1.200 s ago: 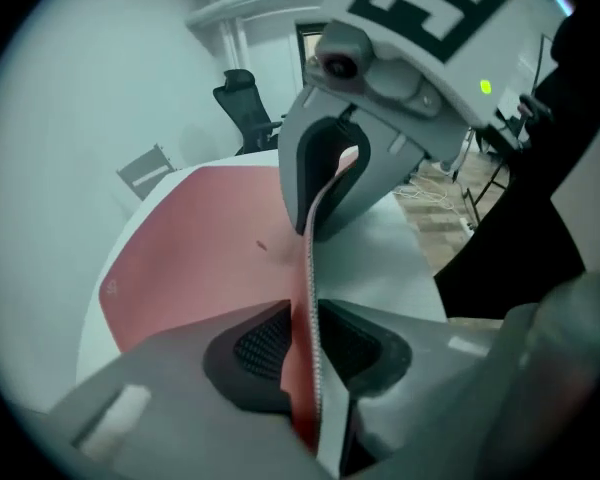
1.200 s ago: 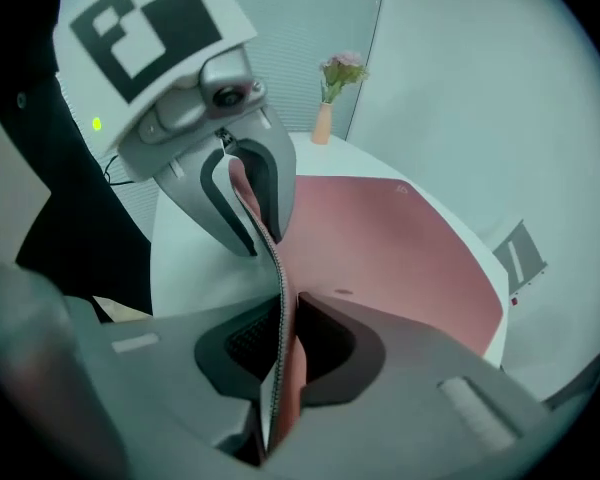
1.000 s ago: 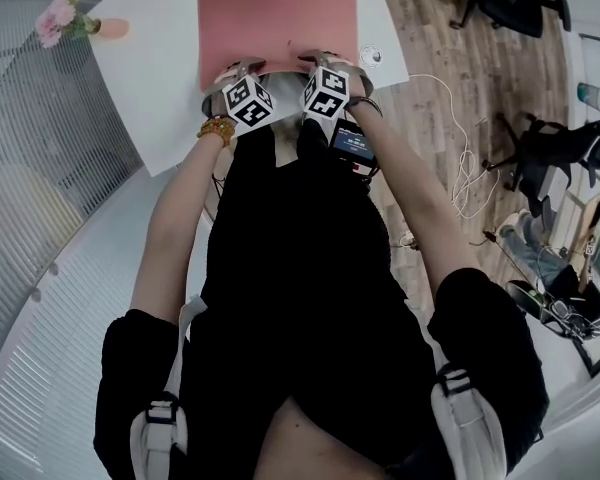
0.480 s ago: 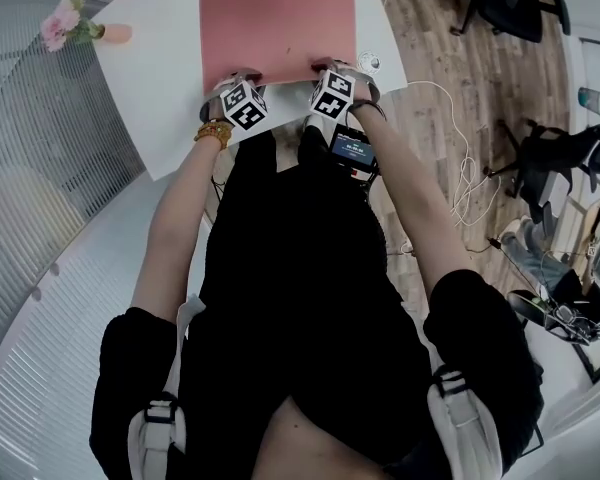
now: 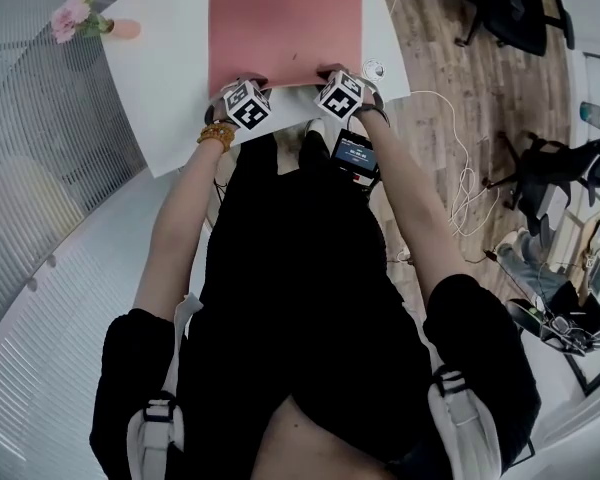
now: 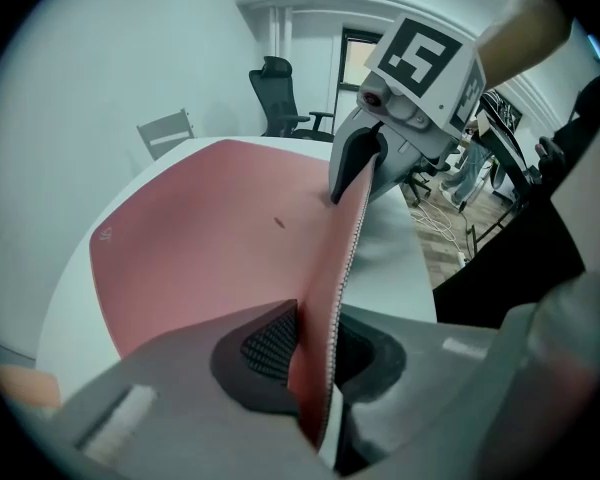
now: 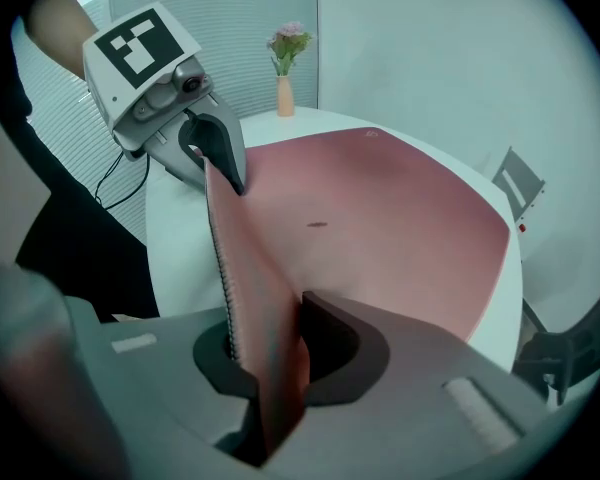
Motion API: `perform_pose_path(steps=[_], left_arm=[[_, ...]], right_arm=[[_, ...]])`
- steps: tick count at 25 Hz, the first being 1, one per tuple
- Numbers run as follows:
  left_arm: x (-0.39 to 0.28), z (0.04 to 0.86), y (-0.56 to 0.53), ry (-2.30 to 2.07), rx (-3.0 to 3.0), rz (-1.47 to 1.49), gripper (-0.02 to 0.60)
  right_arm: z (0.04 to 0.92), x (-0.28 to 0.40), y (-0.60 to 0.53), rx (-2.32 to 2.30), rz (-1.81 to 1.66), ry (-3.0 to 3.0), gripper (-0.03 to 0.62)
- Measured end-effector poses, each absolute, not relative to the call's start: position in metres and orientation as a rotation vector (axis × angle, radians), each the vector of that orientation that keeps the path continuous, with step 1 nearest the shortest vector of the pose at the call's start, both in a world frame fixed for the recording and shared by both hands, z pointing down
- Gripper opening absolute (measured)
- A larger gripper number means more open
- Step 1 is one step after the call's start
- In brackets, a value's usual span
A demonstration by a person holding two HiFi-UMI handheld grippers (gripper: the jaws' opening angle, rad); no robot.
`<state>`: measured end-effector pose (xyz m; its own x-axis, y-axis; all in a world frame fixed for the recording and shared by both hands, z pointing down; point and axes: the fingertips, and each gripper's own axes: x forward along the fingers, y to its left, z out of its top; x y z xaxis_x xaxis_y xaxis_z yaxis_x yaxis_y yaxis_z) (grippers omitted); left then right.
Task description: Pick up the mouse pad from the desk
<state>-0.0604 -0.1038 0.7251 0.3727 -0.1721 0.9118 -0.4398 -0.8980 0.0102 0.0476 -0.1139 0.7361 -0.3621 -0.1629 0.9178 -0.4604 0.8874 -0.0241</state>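
Pinching the mouse pad [image 5: 285, 23], left tool [image 6: 315, 343] and just-closed right tool [image 7: 270, 353] show grips the head view hides.

Large pink mouse pad [image 5: 285, 23], mostly flat on white desk [image 5: 165, 88]; near edge folded upright

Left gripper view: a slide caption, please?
Left gripper pinches the raised edge of a pink rectangular mouse pad; right gripper has just closed on it too.

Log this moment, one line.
left claw: shut on mouse pad edge | right claw: just closed on same edge | edge: lifted off desk
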Motion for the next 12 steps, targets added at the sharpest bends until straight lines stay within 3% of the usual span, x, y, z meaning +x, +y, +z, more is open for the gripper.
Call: perform_pose_path(steps=[12], left_arm=[[-0.062,0.725,-0.089,-0.581,2.394,1.500,0.035]], right_arm=[[0.738,0.046,-0.102,0.434,0.359,-1.938,0.064]])
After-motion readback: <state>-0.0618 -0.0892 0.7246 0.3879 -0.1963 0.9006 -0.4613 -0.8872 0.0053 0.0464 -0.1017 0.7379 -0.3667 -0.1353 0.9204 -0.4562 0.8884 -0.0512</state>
